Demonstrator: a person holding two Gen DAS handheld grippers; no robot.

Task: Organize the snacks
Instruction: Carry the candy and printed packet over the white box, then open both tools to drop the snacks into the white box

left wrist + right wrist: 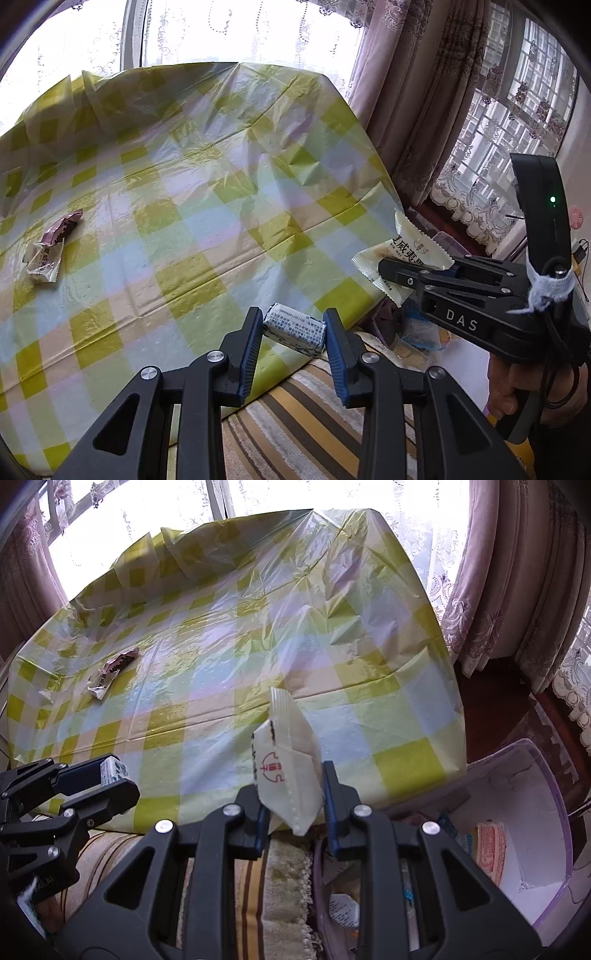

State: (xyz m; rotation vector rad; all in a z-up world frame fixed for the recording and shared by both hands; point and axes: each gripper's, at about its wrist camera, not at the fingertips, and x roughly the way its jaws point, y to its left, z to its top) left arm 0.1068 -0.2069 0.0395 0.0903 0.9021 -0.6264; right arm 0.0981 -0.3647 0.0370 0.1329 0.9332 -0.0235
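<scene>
Left gripper (293, 332): clamped on a small white candy (294, 329), held above the table's near edge.
Right gripper (293, 805): clamped on a cream snack packet (288, 771), over the near edge.
Bin (546, 775): beside the table's near right corner.
Table (207, 206): two wrapped snacks (51, 247) touching near the left edge.

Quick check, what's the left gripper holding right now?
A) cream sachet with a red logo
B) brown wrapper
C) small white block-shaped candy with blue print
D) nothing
C: the left gripper has its blue pads pressed on the small white candy; the cream sachet is in the right gripper.
</scene>
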